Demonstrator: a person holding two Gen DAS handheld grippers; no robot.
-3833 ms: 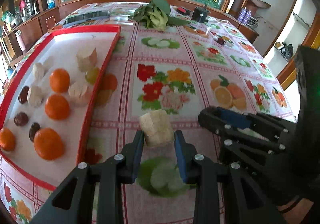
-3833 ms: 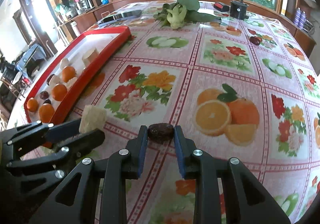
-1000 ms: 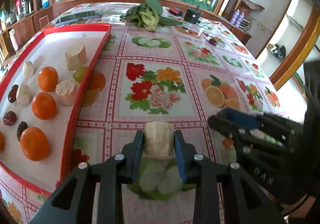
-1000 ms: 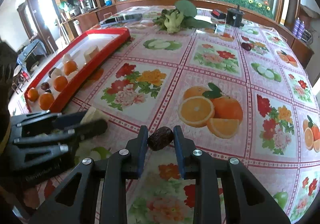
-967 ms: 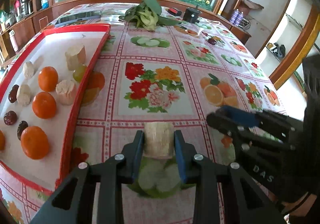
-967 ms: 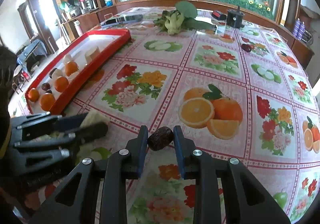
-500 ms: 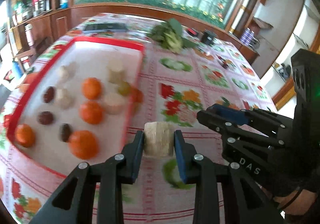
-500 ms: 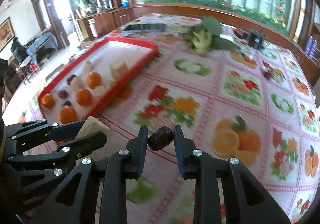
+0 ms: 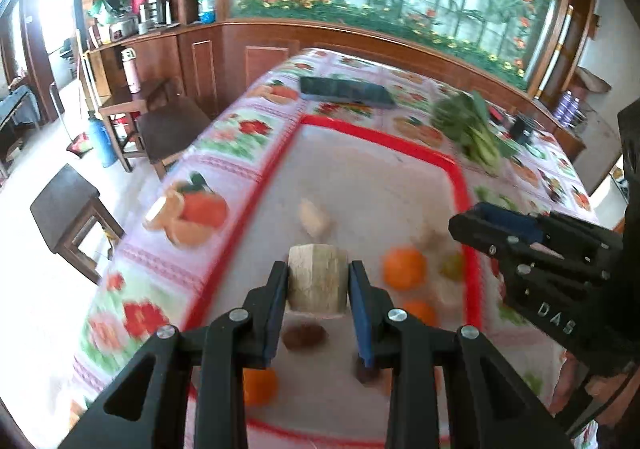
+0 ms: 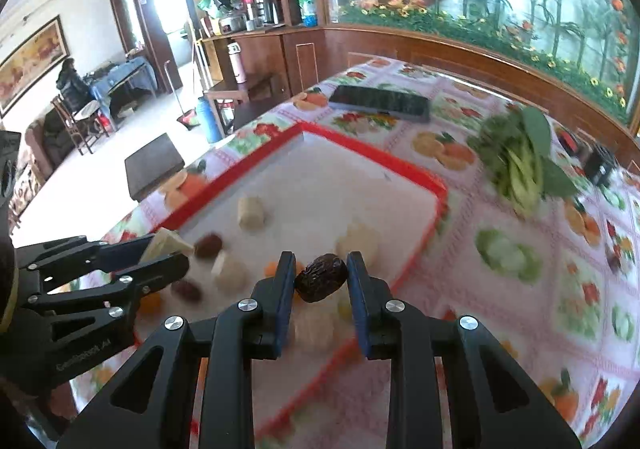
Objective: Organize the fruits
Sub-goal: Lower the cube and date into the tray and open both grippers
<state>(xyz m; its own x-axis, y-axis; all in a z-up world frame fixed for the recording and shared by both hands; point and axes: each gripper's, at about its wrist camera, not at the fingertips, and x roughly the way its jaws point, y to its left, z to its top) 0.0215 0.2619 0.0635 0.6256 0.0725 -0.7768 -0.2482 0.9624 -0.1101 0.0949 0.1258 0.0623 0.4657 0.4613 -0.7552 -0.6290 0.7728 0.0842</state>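
We see the left tool (image 9: 318,285) clenched on a pale, stubby cylindrical chunk (image 9: 317,281), its flat cut ends turned up and down so that its short axis stands roughly upright between the blue pads, which press on its curved sides. It hangs above the red-rimmed tray (image 9: 460,185) on the table (image 9: 240,137), over the tray's near half, where oranges (image 9: 404,268), dark dates (image 9: 303,335) and another pale chunk (image 9: 314,216) lie blurred below. We see the right tool (image 10: 320,283) gripping a wrinkled dark date (image 10: 321,277), whose long axis runs across the gap from pad to pad, tilted a little with its right end higher. That date is also held above the tray, near its right rim (image 10: 434,185). A bunch of leafy greens (image 10: 520,161) and a dark phone (image 10: 380,101) lie on the flowered tablecloth beyond the tray.
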